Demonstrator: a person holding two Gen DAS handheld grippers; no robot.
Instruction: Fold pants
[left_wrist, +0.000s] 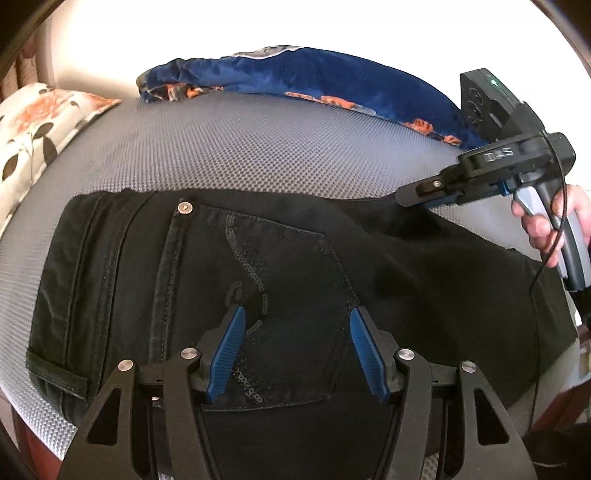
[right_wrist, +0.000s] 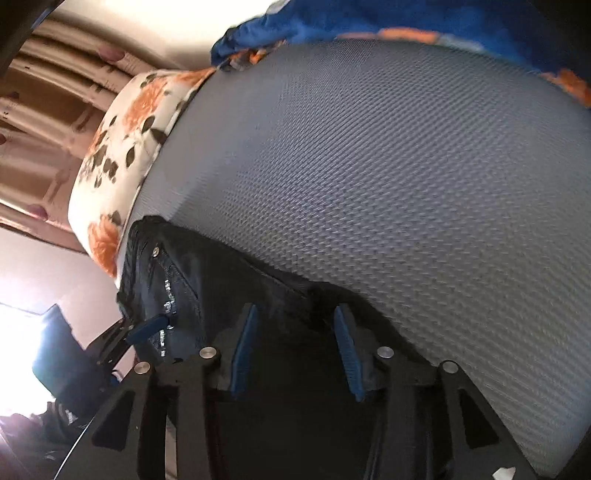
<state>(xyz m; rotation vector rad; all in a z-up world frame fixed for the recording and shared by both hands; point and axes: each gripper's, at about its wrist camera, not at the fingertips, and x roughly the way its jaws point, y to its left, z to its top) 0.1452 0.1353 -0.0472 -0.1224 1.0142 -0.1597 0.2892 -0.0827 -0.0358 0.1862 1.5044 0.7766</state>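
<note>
Black pants (left_wrist: 295, 240) lie flat on a grey textured mattress (left_wrist: 221, 147), waistband to the left, with a sequinned back pocket (left_wrist: 288, 280) facing up. My left gripper (left_wrist: 295, 312) hovers open just over that pocket, nothing between its blue pads. A hand (left_wrist: 569, 218) holds my right gripper (left_wrist: 402, 197) at the pants' far right edge, where the cloth rises in a ridge to its tip. In the right wrist view the right gripper (right_wrist: 295, 310) has dark bunched cloth of the pants (right_wrist: 207, 280) between its pads. A left gripper finger (right_wrist: 147, 328) shows over the waistband.
A blue blanket with orange print (left_wrist: 314, 74) is heaped along the mattress's far side. A floral pillow (left_wrist: 37, 125) lies at the left end. Bare mattress (right_wrist: 406, 184) stretches beyond the pants. A black cable (left_wrist: 535, 295) hangs from the right gripper across the pants' right part.
</note>
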